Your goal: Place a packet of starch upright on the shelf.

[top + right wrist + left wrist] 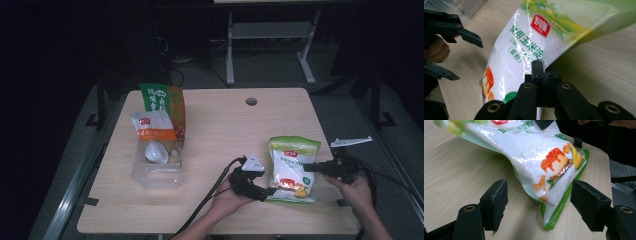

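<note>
In the high view, a white and green bag point(292, 170) is lying near the front right corner of the table point(220, 135). It is being held at its right edge by the right gripper point(306, 166). The left gripper point(269, 190) is being kept at the bag's front left corner. A clear box point(157, 172) with other packets point(159, 120) is sitting by the table's left edge.

In the left gripper view, the jaws are being held wide apart, with the bag's corner point(549, 220) between them and not being pressed.

In the right gripper view, the jaws are squeezed tight on the bag's edge point(541, 61).

The bag is gripped on one side. It seems the lifting and the packing into the box are yet to be done.
</note>
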`<move>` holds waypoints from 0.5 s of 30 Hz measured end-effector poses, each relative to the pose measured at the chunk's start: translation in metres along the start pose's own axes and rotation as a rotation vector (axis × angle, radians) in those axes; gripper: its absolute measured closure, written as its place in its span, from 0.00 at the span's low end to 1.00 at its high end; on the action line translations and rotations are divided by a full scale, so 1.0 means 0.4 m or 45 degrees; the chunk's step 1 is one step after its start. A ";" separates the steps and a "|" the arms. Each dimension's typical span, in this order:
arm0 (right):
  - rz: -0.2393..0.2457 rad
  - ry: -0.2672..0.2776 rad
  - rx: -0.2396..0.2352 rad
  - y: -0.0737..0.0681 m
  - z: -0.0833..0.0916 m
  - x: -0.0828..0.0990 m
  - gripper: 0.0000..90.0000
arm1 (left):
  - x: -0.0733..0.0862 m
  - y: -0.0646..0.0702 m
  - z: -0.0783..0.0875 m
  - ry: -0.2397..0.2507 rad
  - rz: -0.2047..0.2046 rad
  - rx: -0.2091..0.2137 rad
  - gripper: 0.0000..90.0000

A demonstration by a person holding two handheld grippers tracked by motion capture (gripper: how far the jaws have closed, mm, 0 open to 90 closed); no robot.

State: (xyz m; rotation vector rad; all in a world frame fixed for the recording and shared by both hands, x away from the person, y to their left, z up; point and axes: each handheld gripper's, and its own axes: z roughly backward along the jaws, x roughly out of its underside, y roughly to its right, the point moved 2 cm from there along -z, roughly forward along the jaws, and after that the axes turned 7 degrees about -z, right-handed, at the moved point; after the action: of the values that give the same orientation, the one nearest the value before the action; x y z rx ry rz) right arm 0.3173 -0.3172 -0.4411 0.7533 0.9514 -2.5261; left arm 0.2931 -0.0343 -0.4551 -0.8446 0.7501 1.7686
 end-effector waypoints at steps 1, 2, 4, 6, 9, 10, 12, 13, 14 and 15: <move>0.005 0.006 -0.001 -0.004 0.003 -0.001 0.99 | 0.000 -0.001 -0.004 -0.004 0.008 0.012 0.33; 0.007 0.013 -0.002 -0.011 0.006 -0.001 0.99 | -0.002 0.000 -0.010 0.002 0.025 0.018 0.33; 0.028 0.019 -0.005 -0.024 0.012 -0.004 0.99 | -0.005 -0.001 -0.015 -0.008 0.022 0.024 0.33; 0.039 0.021 -0.008 -0.034 0.016 -0.005 0.99 | -0.010 -0.001 -0.020 -0.005 0.030 0.035 0.33; 0.067 0.038 -0.029 -0.050 0.022 -0.009 0.99 | -0.018 -0.004 -0.027 0.006 0.055 0.061 0.34; 0.074 0.041 -0.038 -0.056 0.024 -0.011 0.99 | -0.021 -0.005 -0.029 0.006 0.060 0.067 0.35; 0.099 0.049 -0.047 -0.067 0.027 -0.015 0.99 | -0.027 -0.010 -0.032 0.013 0.070 0.085 0.35; 0.113 0.052 -0.054 -0.076 0.028 -0.018 0.99 | -0.029 -0.010 -0.032 0.017 0.078 0.091 0.36; 0.121 0.053 -0.058 -0.081 0.029 -0.020 0.99 | -0.031 -0.012 -0.033 0.018 0.074 0.089 0.36; 0.136 0.057 -0.067 -0.089 0.029 -0.023 0.99 | -0.032 -0.012 -0.034 0.021 0.077 0.083 0.37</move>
State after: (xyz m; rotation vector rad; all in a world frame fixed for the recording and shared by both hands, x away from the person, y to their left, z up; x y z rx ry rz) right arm 0.3036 -0.2984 -0.4103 0.8255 0.9616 -2.3923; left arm 0.3038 -0.0502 -0.4527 -0.8010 0.8478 1.7825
